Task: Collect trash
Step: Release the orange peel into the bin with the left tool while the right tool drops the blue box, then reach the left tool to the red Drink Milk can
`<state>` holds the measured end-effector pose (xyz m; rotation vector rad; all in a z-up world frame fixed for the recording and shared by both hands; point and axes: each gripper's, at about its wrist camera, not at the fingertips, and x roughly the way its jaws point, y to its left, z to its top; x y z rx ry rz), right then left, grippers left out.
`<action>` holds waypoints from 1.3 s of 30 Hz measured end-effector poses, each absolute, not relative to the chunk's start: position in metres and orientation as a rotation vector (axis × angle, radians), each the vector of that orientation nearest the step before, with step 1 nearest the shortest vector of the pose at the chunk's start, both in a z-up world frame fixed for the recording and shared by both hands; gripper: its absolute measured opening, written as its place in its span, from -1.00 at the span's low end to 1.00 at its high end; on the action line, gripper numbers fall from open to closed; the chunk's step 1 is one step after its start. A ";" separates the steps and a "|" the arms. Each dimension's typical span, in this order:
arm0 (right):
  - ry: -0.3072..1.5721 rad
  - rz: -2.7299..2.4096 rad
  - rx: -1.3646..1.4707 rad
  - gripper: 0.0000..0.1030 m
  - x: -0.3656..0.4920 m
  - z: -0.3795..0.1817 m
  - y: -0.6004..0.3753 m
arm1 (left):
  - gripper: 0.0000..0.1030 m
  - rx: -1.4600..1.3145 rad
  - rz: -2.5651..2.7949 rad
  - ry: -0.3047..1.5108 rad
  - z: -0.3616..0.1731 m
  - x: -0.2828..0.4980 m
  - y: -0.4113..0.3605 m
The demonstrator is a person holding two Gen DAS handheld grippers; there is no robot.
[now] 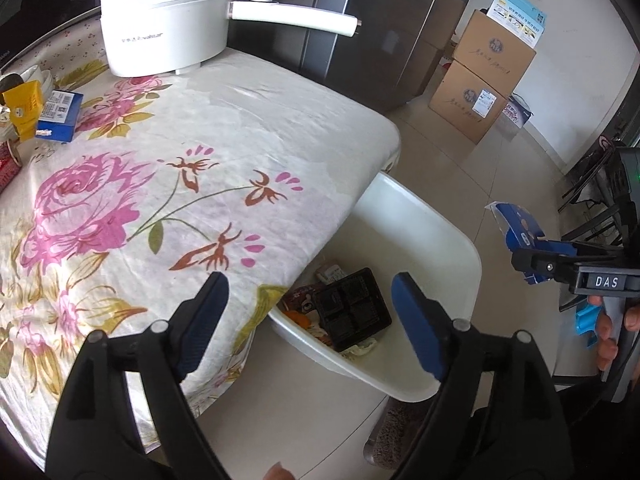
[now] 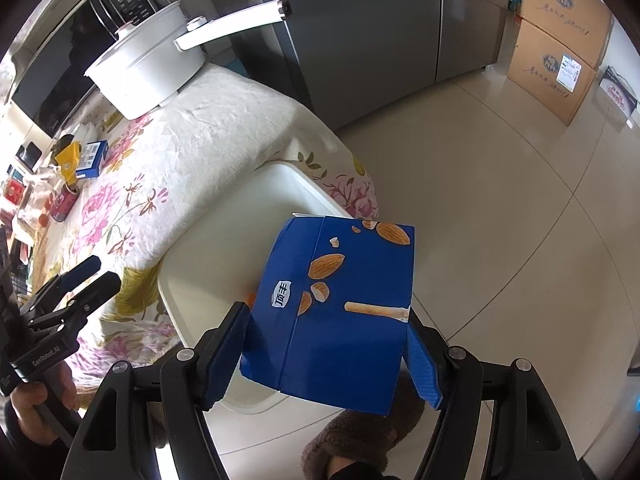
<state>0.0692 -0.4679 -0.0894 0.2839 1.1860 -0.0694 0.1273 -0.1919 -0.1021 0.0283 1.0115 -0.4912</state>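
A white bin stands on the floor against the table's edge. In it lie a black plastic tray and several wrappers. My left gripper hangs open above the bin with nothing between its fingers; the right wrist view shows it as the left gripper beside the table's edge. My right gripper is shut on a blue snack box printed with almonds, held over the near side of the bin. In the left wrist view, the right gripper and blue box sit right of the bin.
A flowered cloth covers the table. On it are a white pot with a long handle, a small blue box, a yellow packet and a red can. A grey fridge and stacked cardboard boxes stand behind.
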 end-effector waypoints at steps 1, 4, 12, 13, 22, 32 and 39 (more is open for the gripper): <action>1.186 -0.067 0.282 0.43 0.070 -0.089 -0.466 | 0.63 0.030 -0.485 1.013 -0.101 0.126 -0.189; 1.184 -0.059 0.274 0.43 0.073 -0.087 -0.459 | 0.71 0.038 -0.462 1.014 -0.099 0.125 -0.181; 1.178 -0.042 0.258 0.45 0.086 -0.082 -0.433 | 0.87 0.030 -0.394 1.016 -0.089 0.121 -0.141; 1.174 -0.044 0.256 0.45 0.088 -0.081 -0.429 | 0.88 0.028 -0.385 1.014 -0.088 0.120 -0.136; 1.155 -0.037 0.197 0.65 0.100 -0.071 -0.394 | 0.91 -0.007 -0.316 1.001 -0.077 0.111 -0.086; 1.157 0.019 0.164 0.65 0.110 -0.067 -0.351 | 0.91 -0.059 -0.250 0.997 -0.069 0.102 -0.040; 1.154 0.060 0.133 0.65 0.119 -0.064 -0.315 | 0.91 -0.108 -0.183 0.992 -0.066 0.096 0.001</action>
